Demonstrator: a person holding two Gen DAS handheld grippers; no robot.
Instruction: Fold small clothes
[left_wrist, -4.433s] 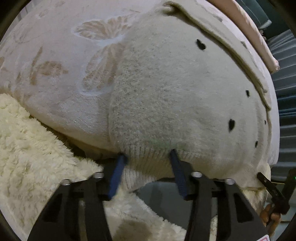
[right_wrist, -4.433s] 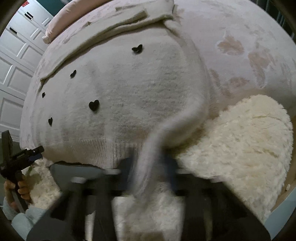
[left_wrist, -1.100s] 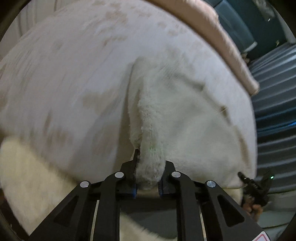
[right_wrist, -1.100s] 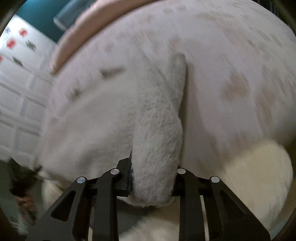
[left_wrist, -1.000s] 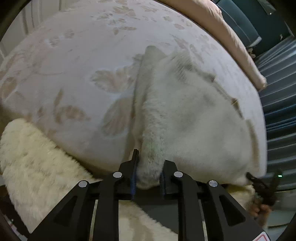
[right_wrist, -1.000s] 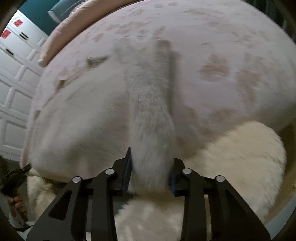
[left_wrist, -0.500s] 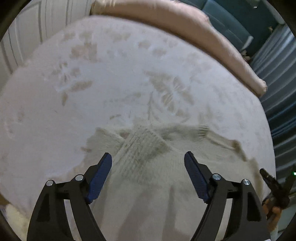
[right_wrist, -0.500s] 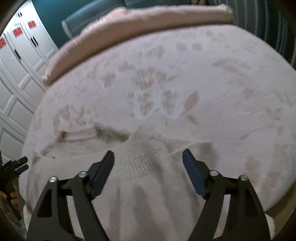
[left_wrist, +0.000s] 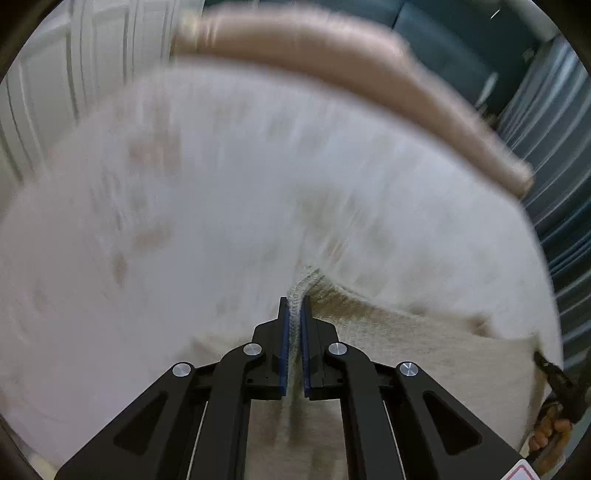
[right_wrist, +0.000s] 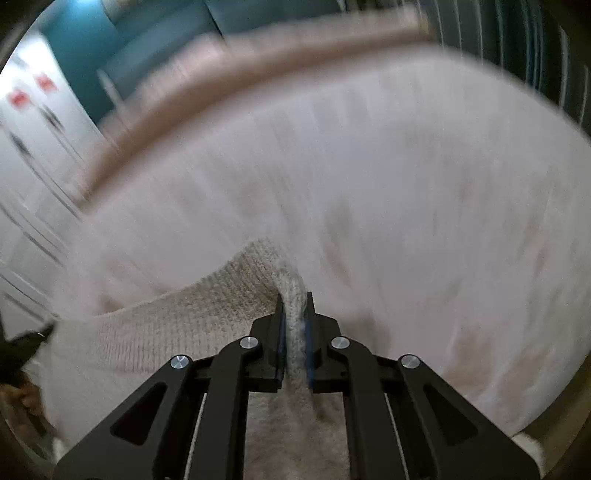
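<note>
Pinching a ribbed corner of the cream knit sweater (left_wrist: 388, 332) between the closed pads of the left gripper (left_wrist: 294, 306), likewise clamping its other corner in the right gripper (right_wrist: 294, 314), garment spreading between them over the blurred patterned bed (left_wrist: 221, 177), pink pillow (left_wrist: 332, 59) lying beyond.

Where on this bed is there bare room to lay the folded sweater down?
Bare blanket lies between the sweater and the pink pillow, also right of the right gripper. The near edge is crowded: left gripper and the right one both pinch sweater there.
</note>
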